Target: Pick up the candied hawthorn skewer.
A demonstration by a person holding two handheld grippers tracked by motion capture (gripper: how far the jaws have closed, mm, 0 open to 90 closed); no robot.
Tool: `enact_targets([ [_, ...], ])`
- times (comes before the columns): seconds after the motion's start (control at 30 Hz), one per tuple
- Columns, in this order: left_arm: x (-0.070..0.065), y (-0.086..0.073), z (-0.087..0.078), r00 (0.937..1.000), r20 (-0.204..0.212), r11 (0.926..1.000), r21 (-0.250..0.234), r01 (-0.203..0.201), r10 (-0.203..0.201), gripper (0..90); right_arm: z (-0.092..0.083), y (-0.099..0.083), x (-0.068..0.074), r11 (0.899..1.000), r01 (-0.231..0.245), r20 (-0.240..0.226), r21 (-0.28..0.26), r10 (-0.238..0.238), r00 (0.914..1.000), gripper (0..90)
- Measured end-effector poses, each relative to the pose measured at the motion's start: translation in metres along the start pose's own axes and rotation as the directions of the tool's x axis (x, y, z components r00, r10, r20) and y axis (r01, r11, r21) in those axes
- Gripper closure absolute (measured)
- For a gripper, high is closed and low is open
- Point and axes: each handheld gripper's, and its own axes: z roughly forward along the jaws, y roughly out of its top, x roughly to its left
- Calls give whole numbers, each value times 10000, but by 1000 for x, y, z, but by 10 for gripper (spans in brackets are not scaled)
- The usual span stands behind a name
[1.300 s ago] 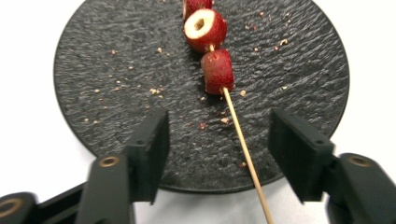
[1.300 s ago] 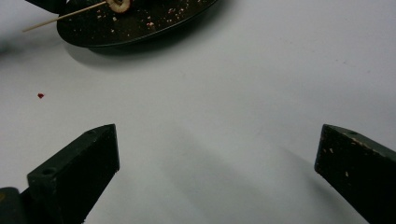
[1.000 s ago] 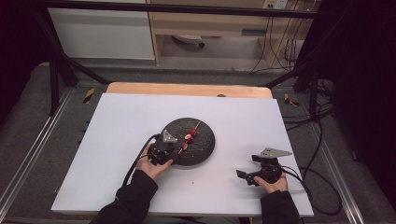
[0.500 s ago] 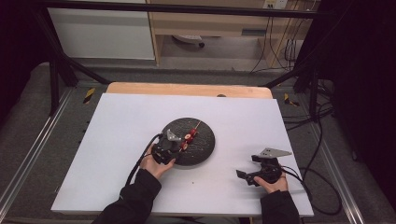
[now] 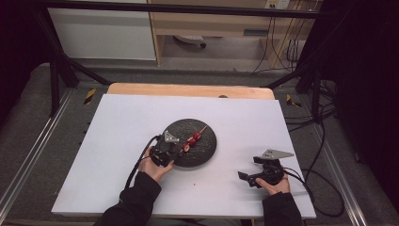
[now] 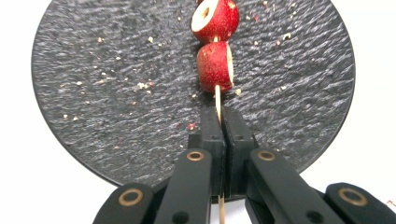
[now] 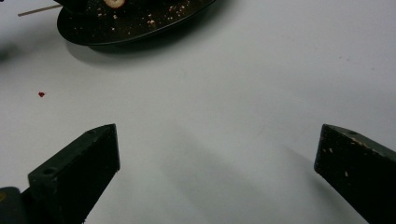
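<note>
A round dark slate plate (image 5: 207, 139) lies mid-table, and a wooden skewer (image 6: 217, 99) rests on it. Two red fruit pieces (image 6: 215, 65) are threaded on the skewer. My left gripper (image 6: 220, 119) reaches over the plate's near edge. Its jaws have just been closing and now pinch the bare end of the stick. In the high view the left gripper (image 5: 176, 149) sits at the plate's left side. My right gripper (image 5: 247, 169) rests on the white table to the right, open with nothing between its jaws (image 7: 217, 149). It faces the plate (image 7: 140, 21).
Crumbs are scattered over the plate, and a red speck (image 7: 41, 94) lies on the white tabletop (image 5: 117, 141). A wooden strip (image 5: 188, 89) runs along the far edge. Cables trail from both grippers, and a metal frame surrounds the table.
Both hands keep their places. The left gripper's jaws have drawn together at the skewer's near end.
</note>
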Motion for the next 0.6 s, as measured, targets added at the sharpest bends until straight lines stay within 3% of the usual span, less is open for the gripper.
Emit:
enact_targets([
  [0.27, 8, -7, -15, 9999, 92, 9972, -738, 126, -120, 881, 0, 0, 0, 10000, -2, -11, 20, 2, 10000, 10],
  [0.6, 22, -26, -39, 9986, 389, 9868, -1563, 421, -364, 881, 0, 0, 1, 10000, -71, -30, -62, 71, 10000, 11],
])
